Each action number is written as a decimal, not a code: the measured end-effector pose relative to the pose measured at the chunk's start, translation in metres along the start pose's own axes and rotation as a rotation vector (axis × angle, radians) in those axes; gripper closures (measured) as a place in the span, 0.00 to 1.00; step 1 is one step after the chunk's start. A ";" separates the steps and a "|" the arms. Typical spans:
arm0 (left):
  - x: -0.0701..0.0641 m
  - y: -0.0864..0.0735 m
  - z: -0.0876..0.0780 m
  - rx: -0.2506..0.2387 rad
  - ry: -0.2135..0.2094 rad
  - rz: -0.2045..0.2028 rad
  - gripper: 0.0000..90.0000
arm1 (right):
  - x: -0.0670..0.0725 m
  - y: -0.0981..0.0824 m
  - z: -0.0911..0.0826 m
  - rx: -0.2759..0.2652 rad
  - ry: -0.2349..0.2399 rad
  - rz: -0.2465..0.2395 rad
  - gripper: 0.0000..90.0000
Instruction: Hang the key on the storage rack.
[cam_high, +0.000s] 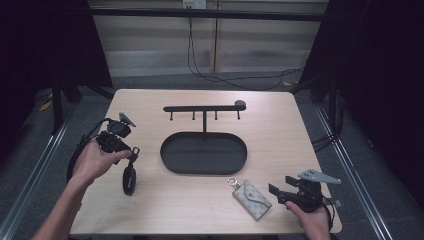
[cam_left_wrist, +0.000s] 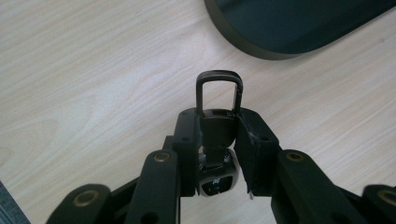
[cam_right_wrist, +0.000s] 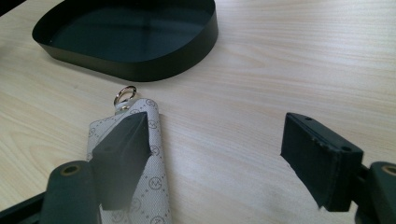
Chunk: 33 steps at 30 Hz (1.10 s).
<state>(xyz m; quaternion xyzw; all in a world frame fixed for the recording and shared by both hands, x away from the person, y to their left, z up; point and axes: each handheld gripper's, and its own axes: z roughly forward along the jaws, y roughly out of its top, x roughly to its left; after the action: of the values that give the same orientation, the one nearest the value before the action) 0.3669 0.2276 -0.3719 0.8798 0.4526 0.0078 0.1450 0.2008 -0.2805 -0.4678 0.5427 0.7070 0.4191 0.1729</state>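
My left gripper (cam_high: 131, 151) is at the table's left, lifted off the wood and shut on a black key fob (cam_high: 129, 180). In the left gripper view the jaws clamp the fob's neck (cam_left_wrist: 217, 128), and its metal loop (cam_left_wrist: 219, 91) sticks out past the fingertips. A grey patterned key pouch (cam_high: 251, 198) with a small ring lies flat near the front edge. My right gripper (cam_high: 276, 192) rests just right of it, open. In the right gripper view one jaw overlaps the pouch (cam_right_wrist: 152, 186) while the other stands well apart over bare wood.
A black oval tray (cam_high: 172, 167) sits mid-table, with a black hook rack (cam_high: 204, 108) standing at its far side. The tray's rim (cam_left_wrist: 261, 49) is close ahead of the left gripper, and its wall (cam_right_wrist: 140, 70) lies beyond the pouch. Cables run across the floor behind the table.
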 end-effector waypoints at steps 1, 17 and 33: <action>0.000 0.001 -0.002 0.004 0.000 0.010 0.79 | 0.000 0.000 0.000 -0.001 0.001 0.002 0.26; -0.011 0.010 -0.019 -0.008 0.044 0.036 0.79 | -0.001 0.000 0.001 0.006 -0.003 0.004 0.27; -0.015 0.020 -0.030 0.007 0.050 0.054 0.79 | -0.001 0.000 0.001 0.007 -0.005 0.001 0.27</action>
<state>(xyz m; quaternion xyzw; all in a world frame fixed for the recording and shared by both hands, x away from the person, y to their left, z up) 0.3691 0.2124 -0.3360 0.8917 0.4322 0.0320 0.1304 0.2015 -0.2807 -0.4686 0.5448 0.7076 0.4155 0.1725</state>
